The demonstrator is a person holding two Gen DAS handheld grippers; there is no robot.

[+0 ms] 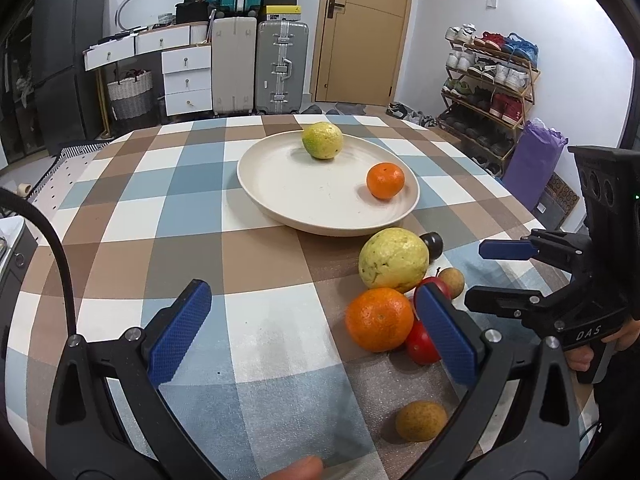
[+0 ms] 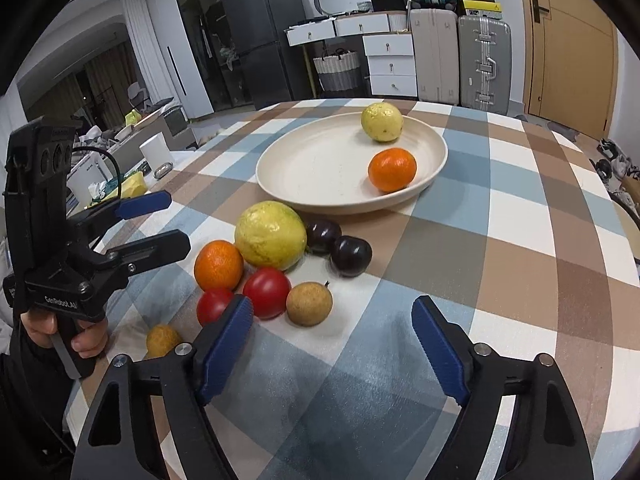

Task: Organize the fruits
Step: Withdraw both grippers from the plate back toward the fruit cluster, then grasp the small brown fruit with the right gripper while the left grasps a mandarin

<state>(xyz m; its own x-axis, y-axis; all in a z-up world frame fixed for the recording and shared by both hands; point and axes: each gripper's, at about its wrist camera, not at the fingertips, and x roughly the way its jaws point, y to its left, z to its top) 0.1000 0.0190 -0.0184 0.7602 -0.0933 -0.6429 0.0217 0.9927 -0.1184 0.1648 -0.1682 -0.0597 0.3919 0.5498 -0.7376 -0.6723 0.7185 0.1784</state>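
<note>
A cream plate (image 1: 320, 208) (image 2: 320, 176) on the checked tablecloth holds a yellow-green fruit (image 1: 322, 140) (image 2: 381, 122) and a small orange (image 1: 385, 180) (image 2: 392, 169). In front of it lies a pile: a large yellow fruit (image 1: 394, 260) (image 2: 271, 235), an orange (image 1: 379, 319) (image 2: 218, 265), two red tomatoes (image 2: 267, 293), two dark plums (image 2: 351, 256) and two brown longans (image 2: 309, 303) (image 1: 421, 421). My left gripper (image 1: 316, 332) is open and empty, just left of the pile. My right gripper (image 2: 332, 344) is open and empty, just in front of the pile.
The table edge curves round at the far side. Beyond it stand suitcases (image 1: 282, 68), white drawers (image 1: 187, 80), a door and a shoe rack (image 1: 488, 88). A fridge (image 2: 260, 36) and clutter lie to the left.
</note>
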